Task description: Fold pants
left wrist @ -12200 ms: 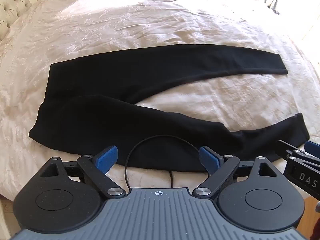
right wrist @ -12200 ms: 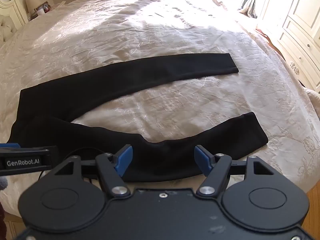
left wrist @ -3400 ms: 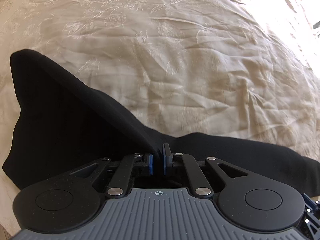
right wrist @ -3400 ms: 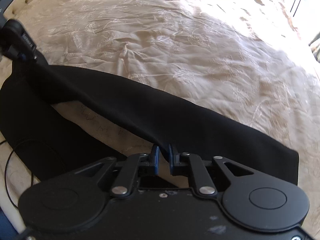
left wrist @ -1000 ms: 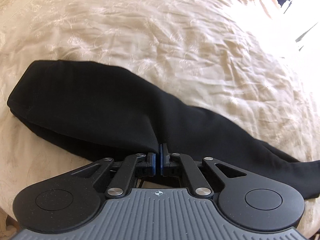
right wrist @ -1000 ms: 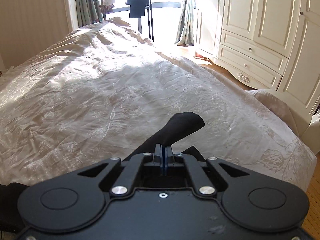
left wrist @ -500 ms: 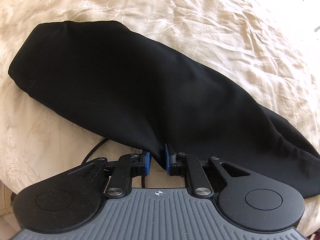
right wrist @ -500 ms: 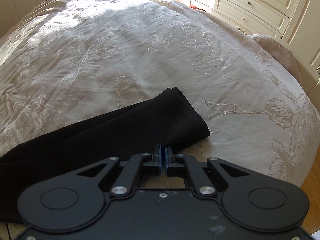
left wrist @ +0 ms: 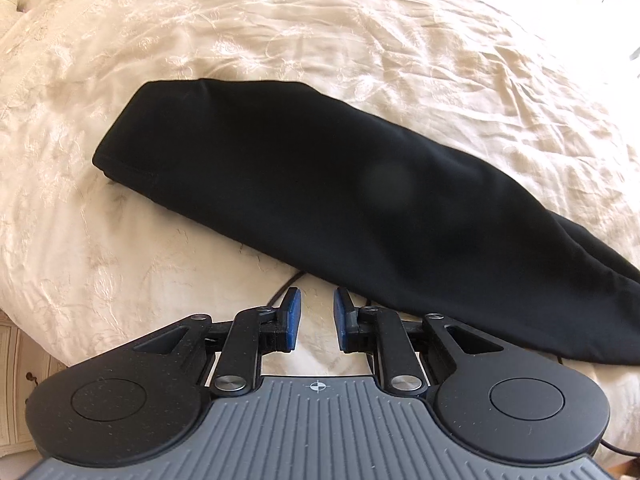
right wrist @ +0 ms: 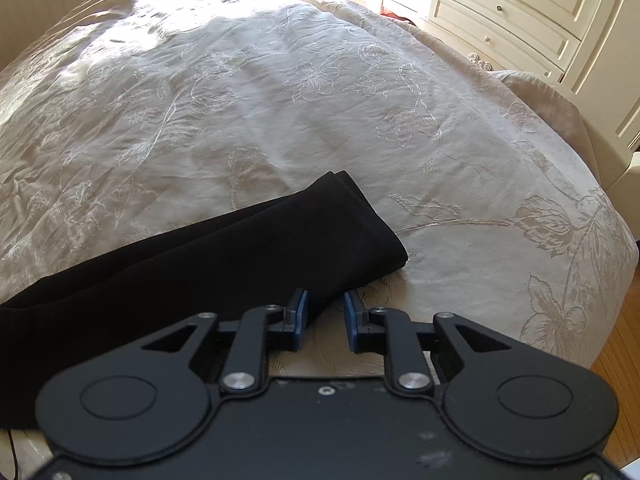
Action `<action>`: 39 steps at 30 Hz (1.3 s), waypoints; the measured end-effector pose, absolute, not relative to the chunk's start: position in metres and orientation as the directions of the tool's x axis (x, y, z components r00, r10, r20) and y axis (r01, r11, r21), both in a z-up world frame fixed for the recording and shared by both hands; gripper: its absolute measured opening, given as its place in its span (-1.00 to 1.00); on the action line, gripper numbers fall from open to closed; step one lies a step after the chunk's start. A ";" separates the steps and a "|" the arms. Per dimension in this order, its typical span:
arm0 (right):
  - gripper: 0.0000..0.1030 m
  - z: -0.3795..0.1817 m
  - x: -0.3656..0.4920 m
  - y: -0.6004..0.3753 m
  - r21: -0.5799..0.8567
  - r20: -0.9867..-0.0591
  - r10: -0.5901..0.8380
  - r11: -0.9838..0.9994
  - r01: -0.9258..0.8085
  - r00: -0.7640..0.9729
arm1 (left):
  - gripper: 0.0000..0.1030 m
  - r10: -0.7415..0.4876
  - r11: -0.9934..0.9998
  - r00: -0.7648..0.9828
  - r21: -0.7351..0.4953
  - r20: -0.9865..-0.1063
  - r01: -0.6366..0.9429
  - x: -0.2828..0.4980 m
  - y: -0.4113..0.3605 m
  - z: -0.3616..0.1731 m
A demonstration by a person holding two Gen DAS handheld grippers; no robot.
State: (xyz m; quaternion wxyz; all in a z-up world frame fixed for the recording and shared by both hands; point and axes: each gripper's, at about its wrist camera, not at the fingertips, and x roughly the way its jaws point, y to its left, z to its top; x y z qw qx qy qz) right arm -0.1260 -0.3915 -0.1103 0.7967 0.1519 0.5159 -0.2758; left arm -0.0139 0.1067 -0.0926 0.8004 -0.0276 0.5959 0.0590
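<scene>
The black pants [left wrist: 340,200] lie on the cream bed, folded lengthwise with one leg on top of the other. The left wrist view shows the waist end at the upper left. The right wrist view shows the stacked leg cuffs [right wrist: 352,220]. My left gripper [left wrist: 316,304] is open and empty, just short of the pants' near edge. My right gripper [right wrist: 325,300] is open and empty, its jaws either side of the near edge of the leg fabric without gripping it.
The embroidered bedspread [right wrist: 280,100] stretches far beyond the pants. A black cable [left wrist: 282,292] lies under the pants' near edge. White wardrobe drawers [right wrist: 520,20] stand to the right of the bed, with wooden floor [right wrist: 616,360] below the bed's corner.
Both grippers have opened and let go of the pants, which now rest flat on the bed. Both grippers have drawn back a little from the fabric.
</scene>
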 end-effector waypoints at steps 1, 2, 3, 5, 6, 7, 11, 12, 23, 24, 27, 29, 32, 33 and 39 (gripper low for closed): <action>-0.57 -0.107 -0.129 -0.390 -0.048 -0.902 -0.292 0.800 0.598 0.318 | -0.64 0.068 0.992 0.292 0.032 -0.954 -0.125 -0.009 0.108 -0.090; -0.56 -0.104 -0.132 -0.389 -0.052 -0.898 -0.300 0.799 0.600 0.321 | -0.64 0.073 0.992 0.299 0.038 -0.951 -0.122 -0.004 0.110 -0.088; -0.56 -0.101 -0.134 -0.387 -0.055 -0.894 -0.307 0.797 0.602 0.326 | -0.64 0.079 0.992 0.307 0.045 -0.948 -0.117 0.003 0.112 -0.087; -0.56 -0.090 -0.141 -0.383 -0.060 -0.883 -0.326 0.793 0.606 0.339 | -0.64 0.089 0.992 0.322 0.057 -0.943 -0.108 0.015 0.115 -0.088; -0.55 -0.084 -0.144 -0.380 -0.063 -0.874 -0.337 0.793 0.606 0.350 | -0.64 0.094 0.993 0.328 0.064 -0.940 -0.102 0.022 0.118 -0.089; -0.54 -0.077 -0.147 -0.376 -0.065 -0.865 -0.347 0.794 0.604 0.363 | -0.64 0.098 0.993 0.333 0.070 -0.938 -0.095 0.028 0.120 -0.090; -0.51 -0.051 -0.146 -0.347 -0.042 -0.827 -0.339 0.832 0.553 0.448 | -0.64 0.096 0.995 0.334 0.077 -0.938 -0.068 0.046 0.131 -0.096; -0.49 -0.046 -0.145 -0.338 -0.030 -0.820 -0.327 0.845 0.535 0.470 | -0.64 0.093 0.995 0.328 0.077 -0.940 -0.061 0.050 0.135 -0.099; -0.37 -0.036 -0.044 -0.173 0.205 -0.801 0.100 0.972 0.114 0.591 | -0.64 0.101 0.994 0.201 0.089 -0.974 -0.067 0.077 0.202 -0.153; -0.35 -0.040 -0.032 -0.158 0.223 -0.803 0.142 0.972 0.070 0.579 | -0.64 0.091 0.995 0.186 0.081 -0.978 -0.061 0.078 0.208 -0.158; -0.32 -0.053 0.001 -0.115 0.246 -0.814 0.231 0.968 -0.045 0.533 | -0.63 0.068 0.998 0.140 0.066 -0.988 -0.016 0.083 0.215 -0.173; -0.30 -0.066 0.022 -0.093 0.249 -0.828 0.265 0.963 -0.099 0.494 | -0.64 0.064 0.998 0.121 0.066 -0.990 0.006 0.086 0.214 -0.177; -0.28 -0.089 0.052 -0.072 0.263 -0.853 0.287 0.958 -0.116 0.437 | -0.65 0.066 0.996 0.114 0.073 -0.991 0.052 0.090 0.210 -0.175; -0.28 -0.097 0.063 -0.069 0.272 -0.859 0.289 0.957 -0.101 0.422 | -0.65 0.063 0.995 0.116 0.070 -0.991 0.065 0.090 0.210 -0.173; -0.26 -0.133 0.109 -0.074 0.336 -0.882 0.313 0.942 0.002 0.353 | -0.64 0.045 0.989 0.114 0.061 -0.993 0.137 0.086 0.209 -0.173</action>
